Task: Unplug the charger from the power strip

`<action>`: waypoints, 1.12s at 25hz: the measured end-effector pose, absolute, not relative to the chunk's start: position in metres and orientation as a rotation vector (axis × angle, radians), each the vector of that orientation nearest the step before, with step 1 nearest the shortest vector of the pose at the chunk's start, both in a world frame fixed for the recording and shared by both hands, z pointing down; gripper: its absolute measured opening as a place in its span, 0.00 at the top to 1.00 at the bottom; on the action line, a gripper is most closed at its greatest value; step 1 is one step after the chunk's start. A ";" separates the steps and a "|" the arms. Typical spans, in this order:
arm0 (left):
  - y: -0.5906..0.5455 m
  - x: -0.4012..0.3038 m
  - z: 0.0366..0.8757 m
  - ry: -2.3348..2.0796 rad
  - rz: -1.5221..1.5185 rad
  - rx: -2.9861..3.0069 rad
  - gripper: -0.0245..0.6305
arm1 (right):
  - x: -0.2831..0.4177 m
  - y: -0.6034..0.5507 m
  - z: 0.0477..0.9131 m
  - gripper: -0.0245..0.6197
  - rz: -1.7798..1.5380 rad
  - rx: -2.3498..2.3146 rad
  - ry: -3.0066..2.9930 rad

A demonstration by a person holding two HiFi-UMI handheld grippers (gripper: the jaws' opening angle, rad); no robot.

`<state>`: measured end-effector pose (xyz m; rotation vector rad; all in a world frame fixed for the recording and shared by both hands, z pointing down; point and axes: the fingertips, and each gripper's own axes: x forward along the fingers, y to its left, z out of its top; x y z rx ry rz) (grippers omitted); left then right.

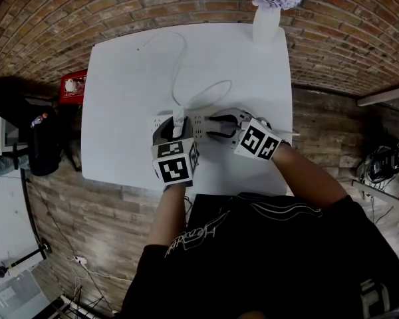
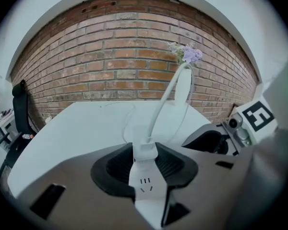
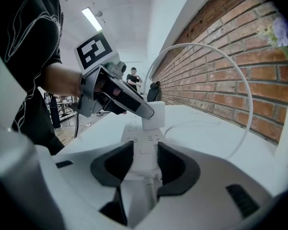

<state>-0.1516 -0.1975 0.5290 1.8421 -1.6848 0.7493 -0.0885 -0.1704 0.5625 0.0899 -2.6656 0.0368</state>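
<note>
My left gripper (image 2: 145, 164) is part-closed, pads tight on the white charger (image 2: 145, 150). The charger sits on the power strip (image 1: 202, 120) mid-table, and its cable (image 1: 175, 72) loops off toward the vase (image 1: 266, 24). My right gripper (image 3: 143, 166) is clamped on the strip's corded end, which lies flat on the white table (image 1: 120, 111).

Charger (image 1: 179, 119) on power strip (image 1: 201, 122), mid-table (image 1: 120, 98); vase (image 1: 266, 24) behind.

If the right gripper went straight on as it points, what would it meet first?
Probably the charger, standing in the power strip that the right gripper clamps, with the left gripper on it.
</note>
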 end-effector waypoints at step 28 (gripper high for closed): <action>-0.195 -0.153 0.523 -1.696 0.758 1.808 0.75 | -0.089 -0.169 0.563 0.75 0.035 0.081 -2.666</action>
